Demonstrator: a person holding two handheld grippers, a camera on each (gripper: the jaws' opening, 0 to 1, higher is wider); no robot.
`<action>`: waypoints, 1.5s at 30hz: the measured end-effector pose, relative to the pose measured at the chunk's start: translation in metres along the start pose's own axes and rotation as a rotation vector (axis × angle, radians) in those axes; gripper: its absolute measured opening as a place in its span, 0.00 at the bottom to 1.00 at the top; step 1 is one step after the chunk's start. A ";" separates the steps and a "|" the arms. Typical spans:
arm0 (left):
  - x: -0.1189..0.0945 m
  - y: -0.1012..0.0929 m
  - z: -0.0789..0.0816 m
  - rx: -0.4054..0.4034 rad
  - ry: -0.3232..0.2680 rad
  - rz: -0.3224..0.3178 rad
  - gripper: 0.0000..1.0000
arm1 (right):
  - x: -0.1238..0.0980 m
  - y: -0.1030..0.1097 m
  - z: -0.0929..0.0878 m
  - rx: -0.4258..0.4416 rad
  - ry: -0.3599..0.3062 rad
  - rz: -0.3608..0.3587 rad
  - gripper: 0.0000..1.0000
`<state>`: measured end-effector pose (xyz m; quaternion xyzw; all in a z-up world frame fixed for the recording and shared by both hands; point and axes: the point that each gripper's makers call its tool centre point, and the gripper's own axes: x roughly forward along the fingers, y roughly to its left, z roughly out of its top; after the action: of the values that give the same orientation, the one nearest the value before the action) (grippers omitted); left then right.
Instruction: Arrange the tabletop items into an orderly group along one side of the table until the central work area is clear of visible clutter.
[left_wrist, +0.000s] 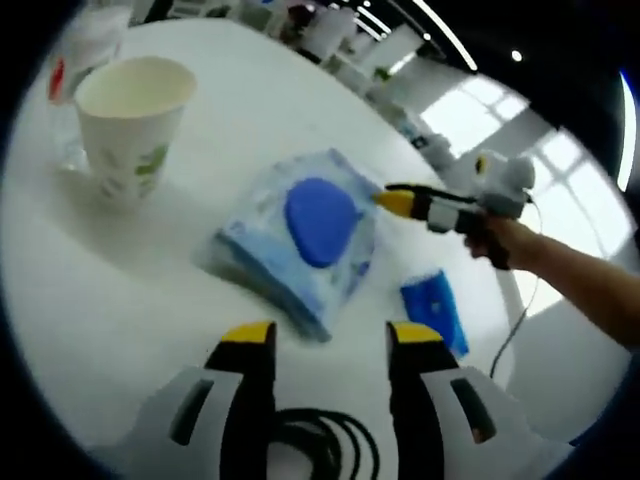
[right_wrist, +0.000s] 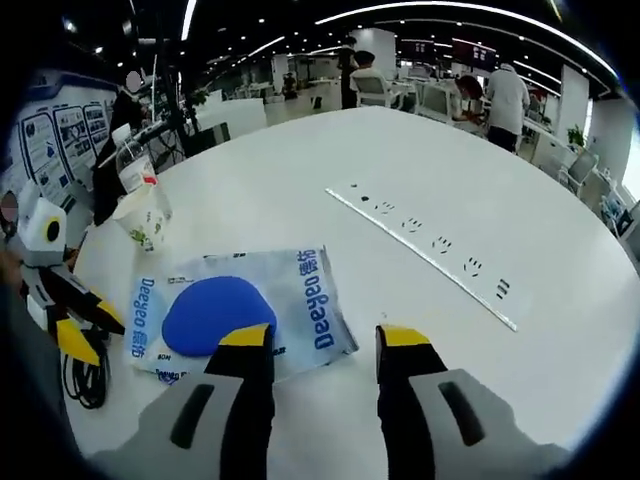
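Note:
A light blue wet-wipes pack (left_wrist: 310, 235) with a dark blue oval lid lies flat on the white table (left_wrist: 150, 290). My left gripper (left_wrist: 330, 335) hovers open just short of its near edge. In the left gripper view the right gripper (left_wrist: 400, 200), held by a hand (left_wrist: 510, 240), touches the pack's far corner with its yellow tips. In the right gripper view the right gripper (right_wrist: 325, 337) stands open, and the pack (right_wrist: 235, 310) has its corner just ahead of the jaws. The left gripper (right_wrist: 90, 328) comes in from the left.
A paper cup (left_wrist: 135, 120) and a clear bottle (left_wrist: 75, 60) stand at the table's far left. A small blue packet (left_wrist: 435, 310) lies near the right edge. A strip of sockets (right_wrist: 430, 245) runs across the table (right_wrist: 400, 160). A black cable (left_wrist: 320, 440) hangs below my left gripper.

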<state>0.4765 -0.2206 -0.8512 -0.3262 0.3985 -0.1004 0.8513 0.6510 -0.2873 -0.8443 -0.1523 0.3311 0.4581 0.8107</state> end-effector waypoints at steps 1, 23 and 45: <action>0.002 0.000 -0.001 0.003 0.006 0.004 0.36 | 0.002 -0.002 -0.001 0.021 0.000 -0.010 0.36; 0.019 0.016 -0.004 -0.088 0.032 0.040 0.11 | 0.000 0.008 -0.006 0.061 0.016 0.028 0.00; 0.004 0.017 0.008 -0.058 0.024 0.062 0.00 | -0.045 0.017 -0.007 0.123 -0.016 0.014 0.00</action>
<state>0.4835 -0.2053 -0.8602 -0.3373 0.4213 -0.0664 0.8393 0.6181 -0.3111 -0.8182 -0.0962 0.3531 0.4441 0.8179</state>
